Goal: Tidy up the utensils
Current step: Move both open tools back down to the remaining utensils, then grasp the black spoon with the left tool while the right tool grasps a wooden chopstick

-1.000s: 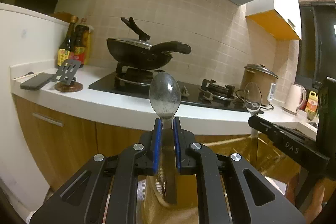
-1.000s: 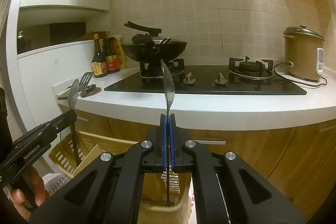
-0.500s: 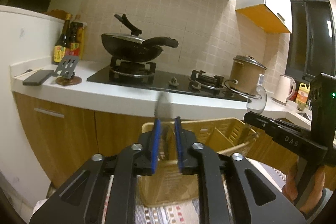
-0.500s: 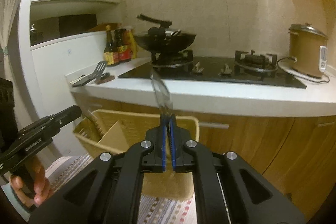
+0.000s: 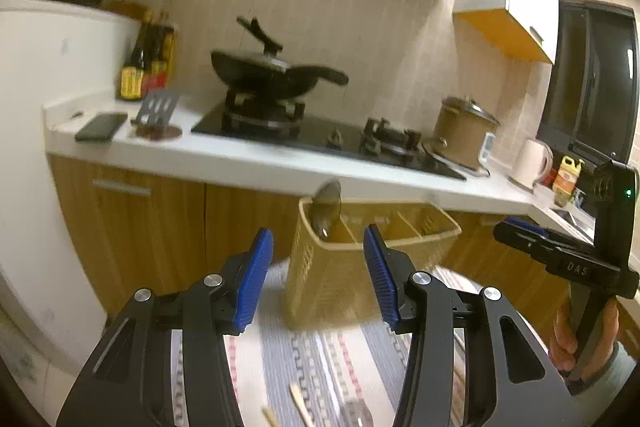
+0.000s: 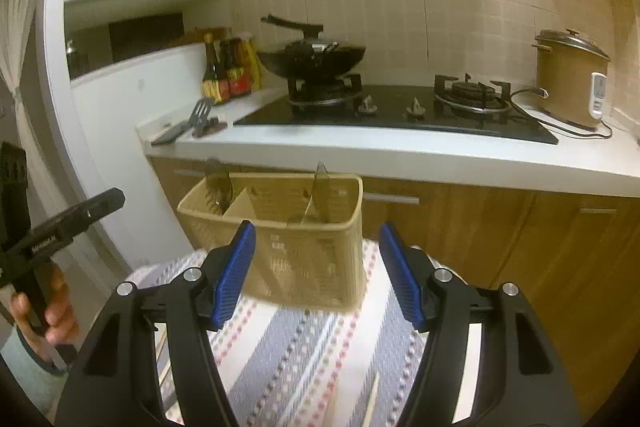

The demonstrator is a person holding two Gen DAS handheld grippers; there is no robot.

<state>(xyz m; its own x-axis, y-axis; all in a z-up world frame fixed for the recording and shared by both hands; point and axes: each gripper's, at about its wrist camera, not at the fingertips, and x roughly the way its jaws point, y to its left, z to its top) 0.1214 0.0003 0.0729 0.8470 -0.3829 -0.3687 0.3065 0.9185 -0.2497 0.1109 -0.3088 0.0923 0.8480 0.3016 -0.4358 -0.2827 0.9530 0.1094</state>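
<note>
A tan utensil basket (image 5: pixel 340 267) (image 6: pixel 304 251) with divided compartments stands on a striped cloth. One metal spoon (image 5: pixel 328 207) (image 6: pixel 218 185) stands bowl-up in its left end compartment. A second spoon (image 6: pixel 322 193) stands in the right compartment. My left gripper (image 5: pixel 318 275) is open and empty, just in front of the basket. My right gripper (image 6: pixel 318 267) is open and empty, also in front of it. Chopsticks (image 5: pixel 302 405) (image 6: pixel 372 403) lie on the cloth near the bottom edge.
The striped cloth (image 6: pixel 288 359) covers a small table. Behind it runs a white counter (image 6: pixel 400 151) with a stove, a black wok (image 6: pixel 316 57), sauce bottles (image 6: pixel 224 71), a phone (image 5: pixel 102 126), a rice cooker (image 6: pixel 570 83) and wooden cabinets below.
Both grippers held spoons upright, lowered them into the basket, then opened and let go. Both have pulled back and now stand wide open.
</note>
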